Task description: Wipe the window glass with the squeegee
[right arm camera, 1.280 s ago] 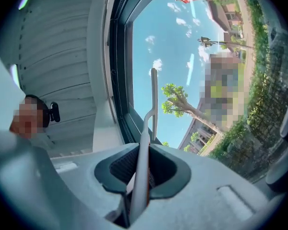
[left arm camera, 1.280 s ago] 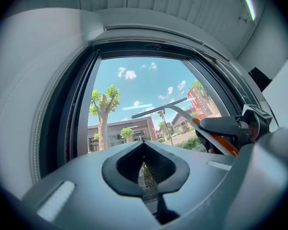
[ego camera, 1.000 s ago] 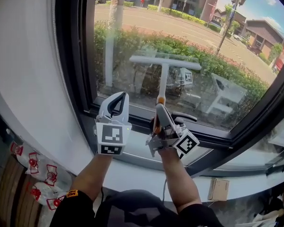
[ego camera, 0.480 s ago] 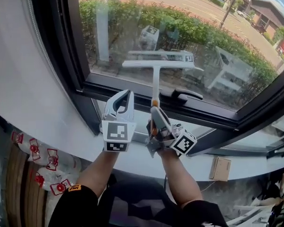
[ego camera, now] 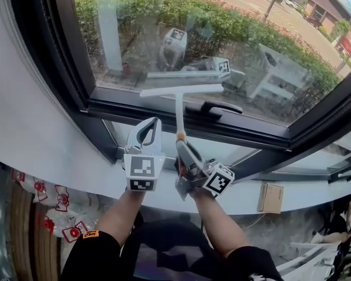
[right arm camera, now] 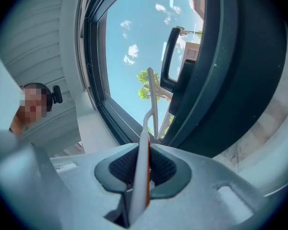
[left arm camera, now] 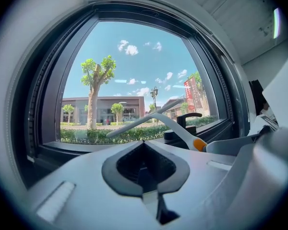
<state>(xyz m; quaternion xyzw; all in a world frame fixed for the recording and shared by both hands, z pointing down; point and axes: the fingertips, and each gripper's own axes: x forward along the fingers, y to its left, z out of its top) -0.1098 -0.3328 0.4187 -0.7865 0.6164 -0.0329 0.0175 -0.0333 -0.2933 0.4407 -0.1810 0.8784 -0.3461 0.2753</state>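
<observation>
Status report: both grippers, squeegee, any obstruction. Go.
Left gripper shut, empty. Right gripper shut on squeegee handle. Blade low on the glass, near the bottom frame. Window handle close beside the blade.

Left claw (ego camera: 151, 123) closed, empty; right claw (ego camera: 181, 145) clamps the squeegee (ego camera: 179, 101) handle.

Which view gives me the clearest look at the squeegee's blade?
Head view: the squeegee blade shows across its full width, low on the glass. The left gripper view catches it slanted from the side; the right gripper view looks along the handle, blade end-on.
</observation>
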